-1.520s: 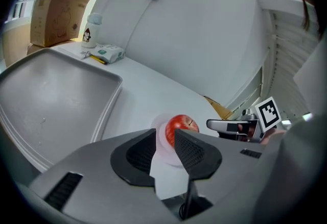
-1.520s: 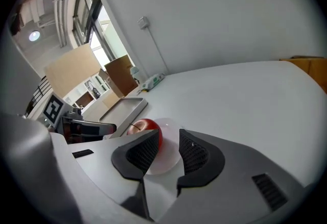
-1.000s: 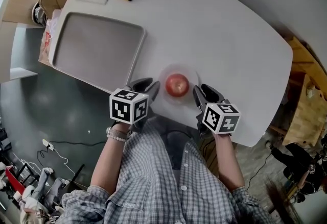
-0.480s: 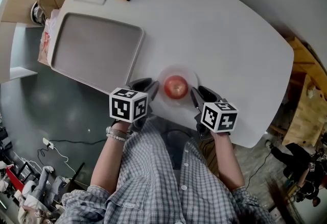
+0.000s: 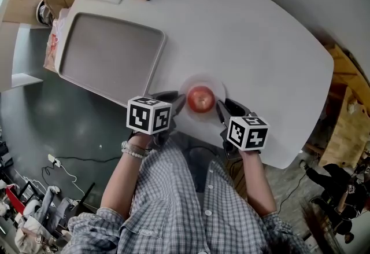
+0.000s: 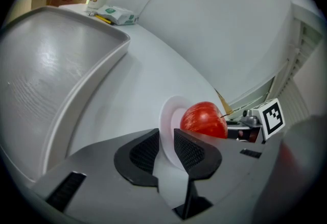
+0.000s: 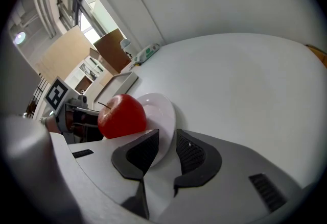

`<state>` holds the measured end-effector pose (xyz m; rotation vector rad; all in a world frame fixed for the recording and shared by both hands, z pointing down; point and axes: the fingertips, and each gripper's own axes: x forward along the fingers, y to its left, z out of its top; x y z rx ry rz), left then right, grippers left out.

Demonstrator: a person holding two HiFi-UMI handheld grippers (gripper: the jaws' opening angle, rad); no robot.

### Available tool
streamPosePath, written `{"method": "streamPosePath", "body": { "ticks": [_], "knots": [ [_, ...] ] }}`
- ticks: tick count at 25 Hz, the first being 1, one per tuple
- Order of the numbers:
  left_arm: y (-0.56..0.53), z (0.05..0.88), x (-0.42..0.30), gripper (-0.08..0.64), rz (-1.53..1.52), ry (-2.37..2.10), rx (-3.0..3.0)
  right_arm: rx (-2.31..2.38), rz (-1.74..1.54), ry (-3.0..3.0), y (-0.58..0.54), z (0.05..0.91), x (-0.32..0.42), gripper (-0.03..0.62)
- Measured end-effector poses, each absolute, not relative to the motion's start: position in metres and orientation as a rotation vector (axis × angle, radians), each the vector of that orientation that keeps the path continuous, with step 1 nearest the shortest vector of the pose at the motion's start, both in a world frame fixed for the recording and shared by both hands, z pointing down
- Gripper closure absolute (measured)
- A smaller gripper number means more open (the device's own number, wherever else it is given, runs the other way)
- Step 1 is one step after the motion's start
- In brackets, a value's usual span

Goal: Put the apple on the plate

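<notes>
The left claw is held narrowly parted with nothing clamped, and the right claw is set to the same slim gap. The rim of the plate is seen just beyond each. The apple is seated on that plate, flanked by both claws near the front edge of the worktop — a grey tray is laid apart on the left.

The apple is red and glossy, with faint paler streaks down its skin. It sits whole in the middle of the plate, and its thin dark stem sticks out at a slant rather than straight up. The plate is small, round, white and shallow, with only a narrow ring of rim showing around the fruit. It lies flat on the white table, close to the near edge.
</notes>
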<state>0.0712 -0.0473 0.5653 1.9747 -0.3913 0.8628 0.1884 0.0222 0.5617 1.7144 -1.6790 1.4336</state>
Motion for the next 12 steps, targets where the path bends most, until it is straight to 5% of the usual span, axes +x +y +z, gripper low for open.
{"method": "streamPosePath", "body": {
  "ticks": [12],
  "knots": [
    [-0.0492, 0.5694, 0.0727, 0.511, 0.830, -0.424, 1.879, 1.754, 1.567, -1.649, 0.0226, 0.5634, 0.1935, 0.515]
  ]
}}
